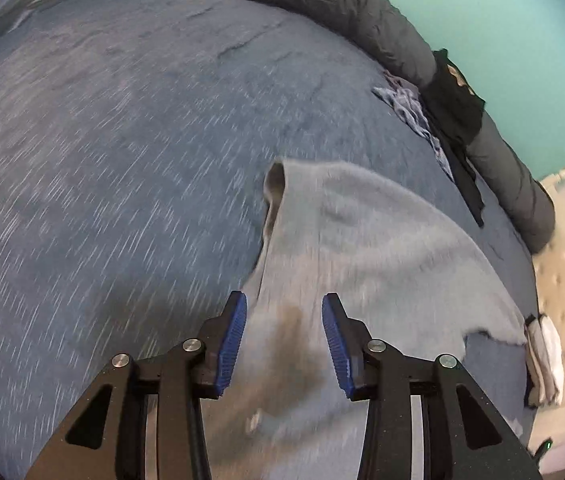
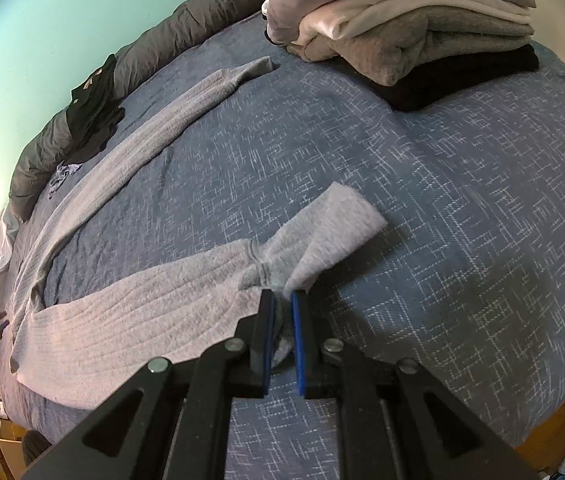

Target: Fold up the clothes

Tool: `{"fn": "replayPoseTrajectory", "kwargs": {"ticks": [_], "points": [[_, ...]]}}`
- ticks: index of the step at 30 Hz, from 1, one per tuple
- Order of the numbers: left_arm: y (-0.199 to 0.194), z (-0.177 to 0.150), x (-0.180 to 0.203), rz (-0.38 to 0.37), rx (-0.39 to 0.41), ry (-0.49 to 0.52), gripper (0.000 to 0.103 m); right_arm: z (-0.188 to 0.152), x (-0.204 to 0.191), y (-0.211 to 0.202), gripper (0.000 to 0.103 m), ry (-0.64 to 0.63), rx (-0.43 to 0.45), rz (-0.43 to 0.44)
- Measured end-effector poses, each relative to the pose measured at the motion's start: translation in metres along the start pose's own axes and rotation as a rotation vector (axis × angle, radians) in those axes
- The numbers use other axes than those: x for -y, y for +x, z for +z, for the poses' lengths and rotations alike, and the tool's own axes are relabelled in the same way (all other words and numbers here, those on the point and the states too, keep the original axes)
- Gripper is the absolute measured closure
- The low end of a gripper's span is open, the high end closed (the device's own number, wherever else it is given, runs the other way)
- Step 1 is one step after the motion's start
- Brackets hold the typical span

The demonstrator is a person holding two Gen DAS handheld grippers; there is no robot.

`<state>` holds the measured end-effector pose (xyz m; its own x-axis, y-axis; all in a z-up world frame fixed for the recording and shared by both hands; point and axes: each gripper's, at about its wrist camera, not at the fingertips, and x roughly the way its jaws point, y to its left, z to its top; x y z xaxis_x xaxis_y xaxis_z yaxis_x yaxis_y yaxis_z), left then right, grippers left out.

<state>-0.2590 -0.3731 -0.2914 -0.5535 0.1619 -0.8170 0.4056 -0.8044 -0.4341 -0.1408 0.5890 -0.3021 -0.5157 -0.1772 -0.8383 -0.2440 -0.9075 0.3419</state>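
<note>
Grey ribbed garment (image 2: pixel 130 312) sprawls across the bed (image 2: pixel 442 200); right tongs (image 2: pixel 282 304) pinch its cuff, left tongs (image 1: pixel 284 308) gape empty above it.

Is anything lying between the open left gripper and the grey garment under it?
Nothing visible. The left gripper has its jaws apart directly over the grey garment, with only bare cloth between them and no other item in the gap.
</note>
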Motion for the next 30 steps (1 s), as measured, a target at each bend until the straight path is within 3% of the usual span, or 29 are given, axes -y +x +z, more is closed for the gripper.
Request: {"fn": "replayPoseTrajectory", "kwargs": {"ticks": [8,9,10,11,15,19,23,28,30], "points": [[0.043,0.043,-0.007,-0.021,0.014,-0.060,0.063,-0.001,-0.002,0.009,0.095,0.007,-0.021,-0.020],[0.048,0.046,-0.007,-0.026,0.013,-0.061,0.070,-0.001,-0.001,0.010,0.095,0.010,-0.025,-0.024],[0.052,0.048,-0.007,-0.032,0.011,-0.062,0.088,-0.002,-0.001,0.011,0.095,0.012,-0.028,-0.026],[0.056,0.050,-0.005,-0.031,0.006,-0.057,0.100,-0.002,-0.001,0.012,0.095,0.013,-0.029,-0.027],[0.057,0.061,0.004,-0.035,0.019,-0.009,0.101,-0.001,-0.001,0.015,0.095,0.007,-0.034,-0.033],[0.042,0.078,0.002,-0.010,0.089,-0.021,0.101,0.000,-0.002,0.016,0.095,0.002,-0.037,-0.040],[0.054,0.087,0.005,0.050,0.063,-0.009,0.101,-0.001,-0.002,0.017,0.095,0.005,-0.038,-0.043],[0.065,0.085,-0.008,0.086,0.036,-0.079,0.098,0.001,-0.002,0.017,0.095,-0.001,-0.043,-0.043],[0.051,0.083,-0.012,0.085,0.068,-0.090,0.091,0.002,-0.002,0.017,0.095,-0.005,-0.041,-0.040]]}}
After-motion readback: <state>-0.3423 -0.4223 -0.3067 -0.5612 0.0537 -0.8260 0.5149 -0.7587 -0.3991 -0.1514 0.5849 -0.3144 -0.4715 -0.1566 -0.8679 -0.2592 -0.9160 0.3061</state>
